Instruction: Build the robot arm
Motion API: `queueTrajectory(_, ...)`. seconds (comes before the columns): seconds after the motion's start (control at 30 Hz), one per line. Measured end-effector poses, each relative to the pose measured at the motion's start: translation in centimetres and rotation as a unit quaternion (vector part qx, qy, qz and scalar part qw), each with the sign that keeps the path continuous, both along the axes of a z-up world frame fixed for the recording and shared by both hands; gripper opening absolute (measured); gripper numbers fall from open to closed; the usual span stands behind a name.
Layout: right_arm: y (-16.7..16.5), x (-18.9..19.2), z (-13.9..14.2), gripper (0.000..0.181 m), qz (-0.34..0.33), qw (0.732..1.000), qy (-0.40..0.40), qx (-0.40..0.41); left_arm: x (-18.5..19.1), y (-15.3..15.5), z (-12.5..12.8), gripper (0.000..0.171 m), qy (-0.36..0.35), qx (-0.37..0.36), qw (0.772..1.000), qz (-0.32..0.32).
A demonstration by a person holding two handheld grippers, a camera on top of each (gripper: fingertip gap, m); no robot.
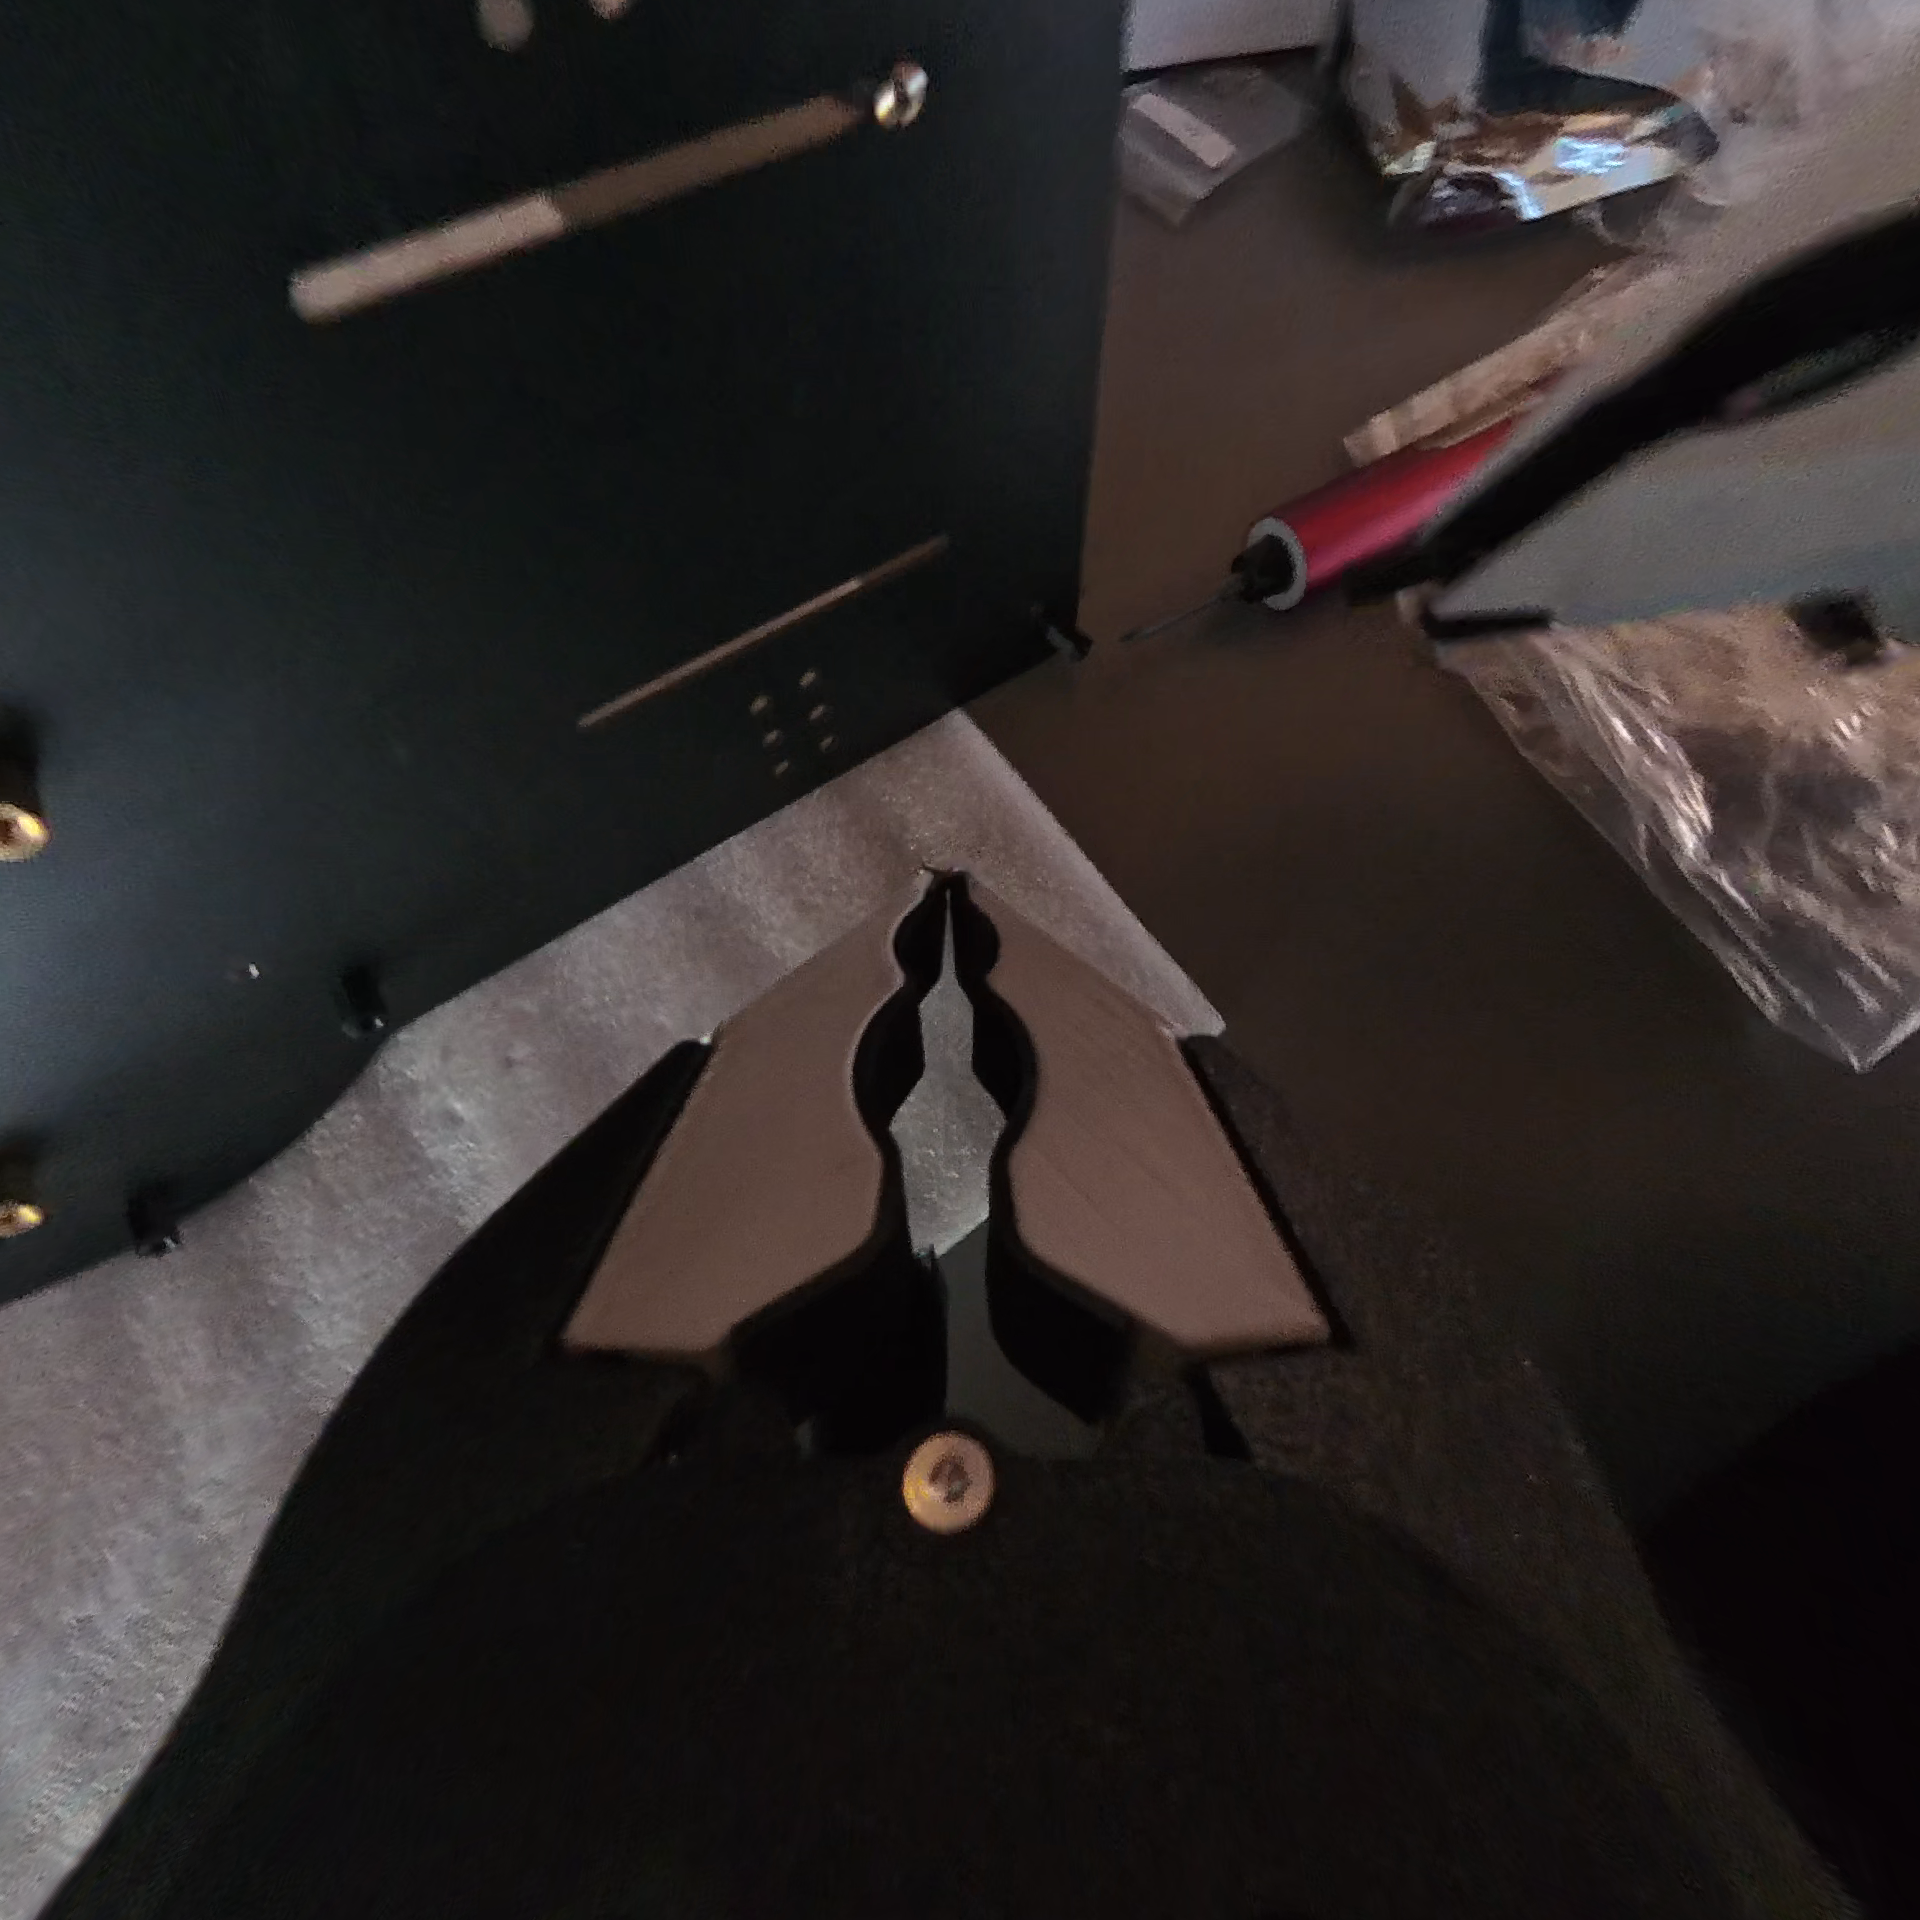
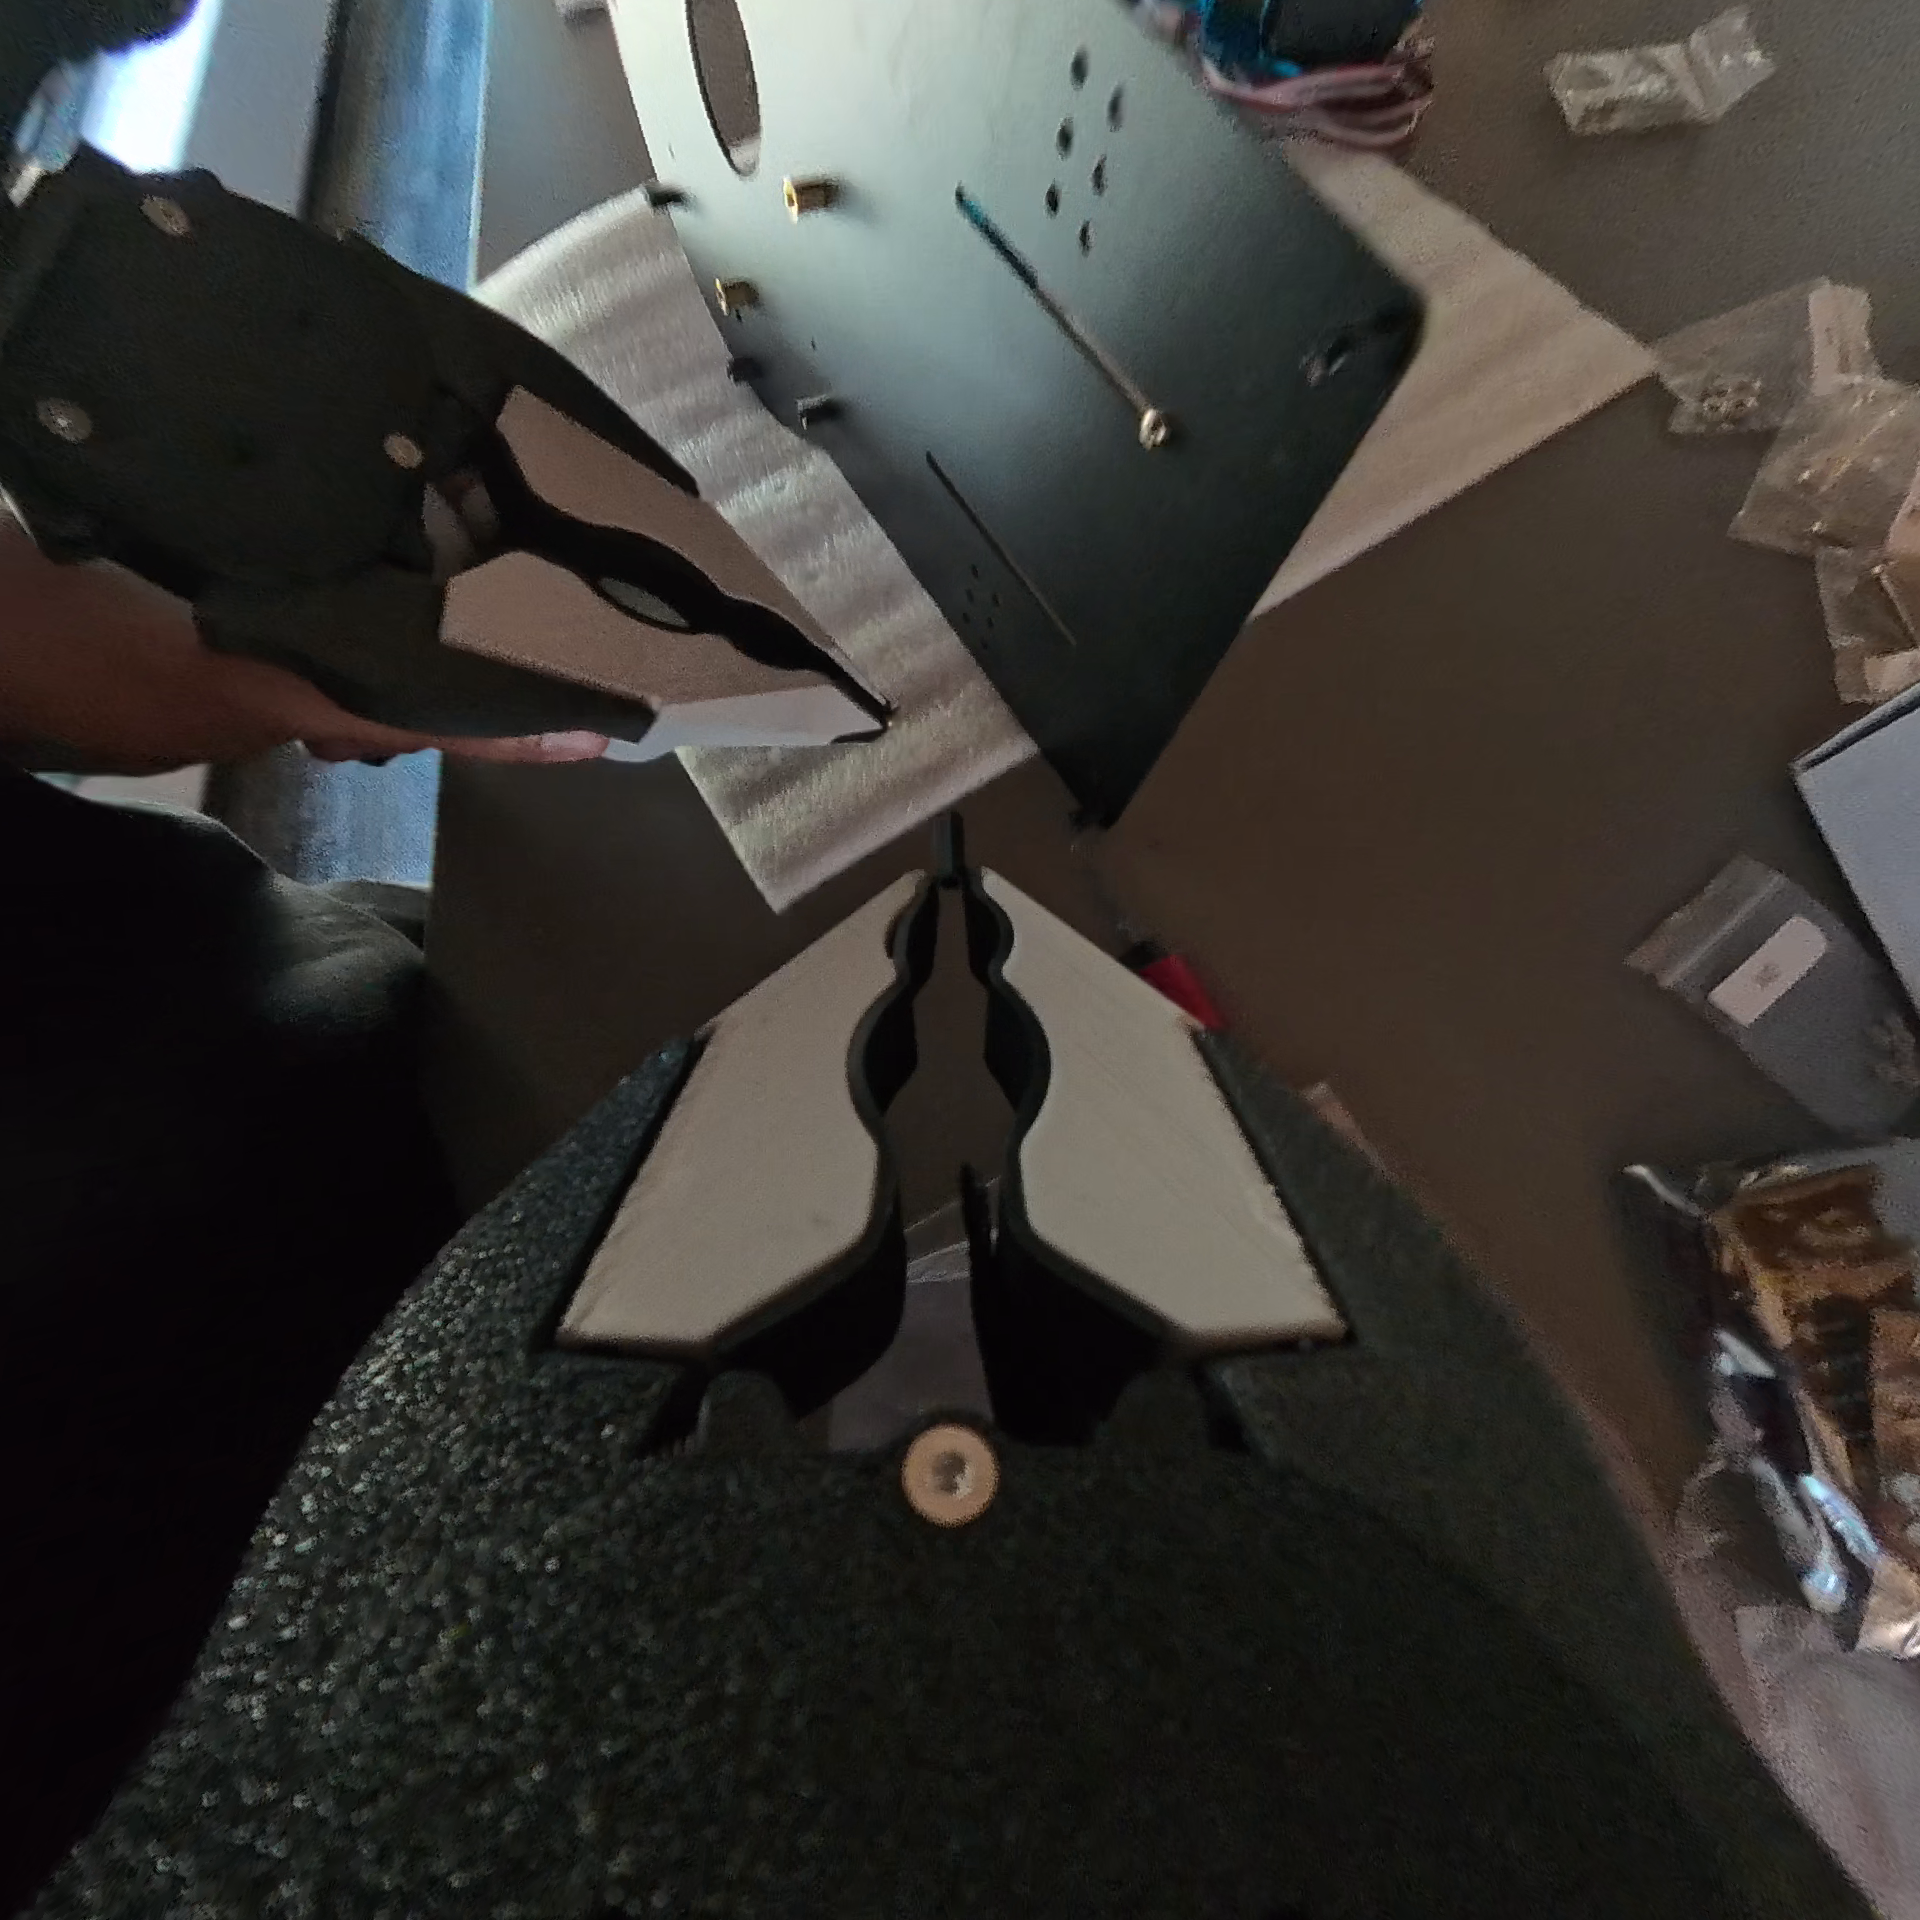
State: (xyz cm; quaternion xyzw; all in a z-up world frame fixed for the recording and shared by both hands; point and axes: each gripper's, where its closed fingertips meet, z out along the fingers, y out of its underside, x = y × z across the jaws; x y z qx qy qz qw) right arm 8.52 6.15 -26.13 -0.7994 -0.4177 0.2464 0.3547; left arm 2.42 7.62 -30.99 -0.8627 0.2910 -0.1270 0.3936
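Note:
A black metal plate point(image 1: 520, 468) point(image 2: 1091, 416) with slots, holes and brass standoffs point(image 2: 800, 192) lies on a white foam sheet point(image 1: 312, 1195) point(image 2: 810, 810). A silver rod with a screw head point(image 1: 571, 208) lies on the plate. My left gripper point(image 1: 948, 883) point(image 2: 868, 717) is shut, its tips resting on the foam near the plate's corner. My right gripper point(image 2: 951, 878) point(image 1: 1429, 613) is shut on a small black part point(image 2: 948, 836), just off the foam's edge. A red-handled screwdriver point(image 1: 1361, 520) point(image 2: 1174, 977) lies on the table under the right gripper, tip toward the plate's corner.
The brown table point(image 1: 1351, 935) holds clear plastic bags of small parts point(image 1: 1714, 831) point(image 2: 1849, 468), a shiny foil bag point(image 1: 1507, 156) point(image 2: 1818, 1403), a grey packet point(image 2: 1766, 987) and coloured wires point(image 2: 1320, 73) behind the plate. A person's hand point(image 2: 468, 743) holds the left gripper. My hands' fingertips stand some 9 cm from each other.

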Motion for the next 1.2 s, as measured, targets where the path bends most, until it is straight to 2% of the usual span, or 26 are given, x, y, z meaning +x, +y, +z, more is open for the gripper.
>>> queueTrajectory(0.13, 2.3, 0.9, 4.1, 0.004, 0.035, 0.997, 0.061, 0.028, -0.7, 0.6, 3.5, 0.000, -0.009, 0.067, 0.997, -0.039)
queueTrajectory(0.23, 5.0, 1.6, 8.4, 0.005, 0.061, 0.990, 0.105, 0.078, -0.9, 1.3, 6.7, 0.000, -0.052, 0.119, 0.990, -0.060)
queueTrajectory(0.3, 6.8, 1.8, 10.4, 0.005, 0.073, 0.986, 0.123, 0.090, -1.3, 2.1, 7.9, 0.000, -0.073, 0.133, 0.987, -0.056)
queueTrajectory(0.37, 8.2, 1.7, 11.3, 0.005, 0.089, 0.983, 0.125, 0.097, -1.9, 3.2, 8.4, 0.000, -0.087, 0.146, 0.984, -0.044)
queueTrajectory(0.47, 9.3, 1.2, 11.1, 0.005, 0.105, 0.983, 0.119, 0.093, -2.3, 4.4, 9.4, 0.000, -0.090, 0.175, 0.980, -0.038)
queueTrajectory(0.77, 8.6, 0.4, 8.8, 0.005, 0.123, 0.984, 0.119, 0.058, -2.7, 4.7, 8.7, 0.000, -0.079, 0.164, 0.982, -0.042)
queueTrajectory(0.93, 8.7, 0.4, 8.7, 0.005, 0.120, 0.983, 0.126, 0.055, -3.0, 5.1, 8.6, 0.000, -0.073, 0.166, 0.983, -0.036)
queueTrajectory(1.07, 9.8, -0.1, 9.9, 0.005, 0.130, 0.978, 0.152, 0.053, -3.0, 5.1, 8.6, 0.000, -0.070, 0.171, 0.983, -0.025)
queueTrajectory(1.13, 10.3, -1.1, 10.0, 0.005, 0.169, 0.973, 0.155, 0.036, -3.0, 5.1, 8.6, 0.000, -0.066, 0.175, 0.982, -0.016)
queueTrajectory(1.2, 10.5, -2.5, 8.7, 0.005, 0.231, 0.965, 0.120, 0.000, -3.0, 5.2, 8.6, 0.000, -0.064, 0.181, 0.981, -0.002)
